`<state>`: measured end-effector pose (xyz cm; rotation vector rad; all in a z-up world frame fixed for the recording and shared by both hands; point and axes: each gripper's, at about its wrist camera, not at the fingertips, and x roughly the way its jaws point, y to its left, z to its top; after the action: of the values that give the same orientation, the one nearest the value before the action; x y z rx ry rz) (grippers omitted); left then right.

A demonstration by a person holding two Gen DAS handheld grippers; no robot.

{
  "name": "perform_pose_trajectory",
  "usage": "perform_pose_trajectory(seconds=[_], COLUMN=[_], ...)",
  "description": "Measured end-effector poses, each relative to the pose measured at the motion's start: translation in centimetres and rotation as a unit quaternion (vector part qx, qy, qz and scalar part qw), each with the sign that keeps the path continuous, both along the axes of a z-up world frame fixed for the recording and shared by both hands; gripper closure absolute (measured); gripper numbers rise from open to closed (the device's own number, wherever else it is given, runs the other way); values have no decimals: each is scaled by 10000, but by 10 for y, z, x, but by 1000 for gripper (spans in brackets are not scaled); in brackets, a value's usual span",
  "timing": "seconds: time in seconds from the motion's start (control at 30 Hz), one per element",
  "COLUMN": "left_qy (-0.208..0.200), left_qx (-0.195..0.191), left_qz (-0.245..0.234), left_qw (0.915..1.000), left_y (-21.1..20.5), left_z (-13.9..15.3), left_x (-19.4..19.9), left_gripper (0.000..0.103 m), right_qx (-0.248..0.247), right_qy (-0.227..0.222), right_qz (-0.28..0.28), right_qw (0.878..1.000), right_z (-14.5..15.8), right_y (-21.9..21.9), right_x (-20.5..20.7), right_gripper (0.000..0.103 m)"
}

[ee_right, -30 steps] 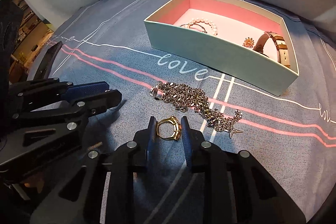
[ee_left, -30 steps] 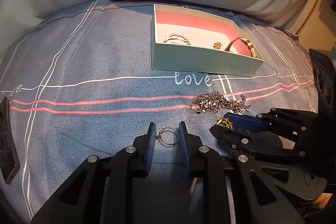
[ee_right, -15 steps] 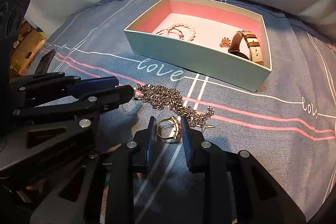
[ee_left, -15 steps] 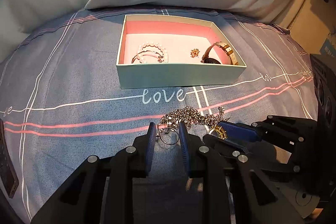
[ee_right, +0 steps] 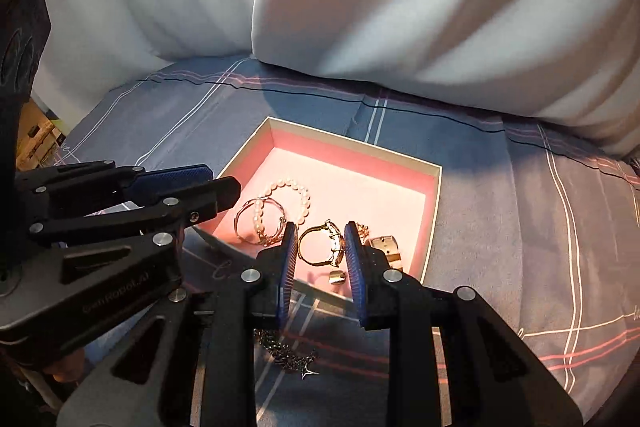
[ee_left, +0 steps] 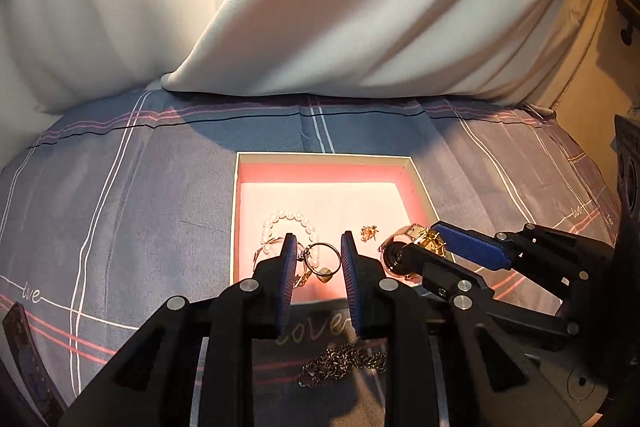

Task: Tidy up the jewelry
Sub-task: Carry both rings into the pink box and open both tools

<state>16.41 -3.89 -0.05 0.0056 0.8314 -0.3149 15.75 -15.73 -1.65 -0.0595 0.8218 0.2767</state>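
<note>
My left gripper (ee_left: 319, 257) is shut on a thin silver ring (ee_left: 325, 259) and holds it above the near part of the pink-lined jewelry box (ee_left: 320, 159). My right gripper (ee_right: 320, 245) is shut on a gold ring (ee_right: 318, 247) above the same box (ee_right: 352, 147). In the box lie a pearl bracelet (ee_left: 288, 223), a small gold brooch (ee_left: 369, 231) and a watch (ee_right: 384, 247). A silver chain (ee_left: 344, 363) lies on the bedsheet in front of the box, under both grippers.
The box sits on a blue-grey bedsheet (ee_left: 120, 207) with white and pink lines. White pillows (ee_left: 360, 7) lie right behind the box. A dark strap (ee_left: 24, 355) lies at the left edge.
Both grippers have lifted with their rings and moved forward from the sheet by the chain to above the box. The chain stays on the sheet.
</note>
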Motion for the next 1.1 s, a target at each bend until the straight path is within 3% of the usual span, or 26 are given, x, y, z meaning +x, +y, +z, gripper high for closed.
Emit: perform_pose_trajectory(seconds=[1.1], left_qy=[137], left_qx=[-96], left_qz=[185], left_qw=[9997], left_y=[2], left_z=[4], left_x=[49], left_gripper=[80], right_qx=[-250], right_qy=[346], right_qz=[-33], right_qw=[9991], right_z=[-28], right_y=[-1], right_x=[47], right_gripper=[78])
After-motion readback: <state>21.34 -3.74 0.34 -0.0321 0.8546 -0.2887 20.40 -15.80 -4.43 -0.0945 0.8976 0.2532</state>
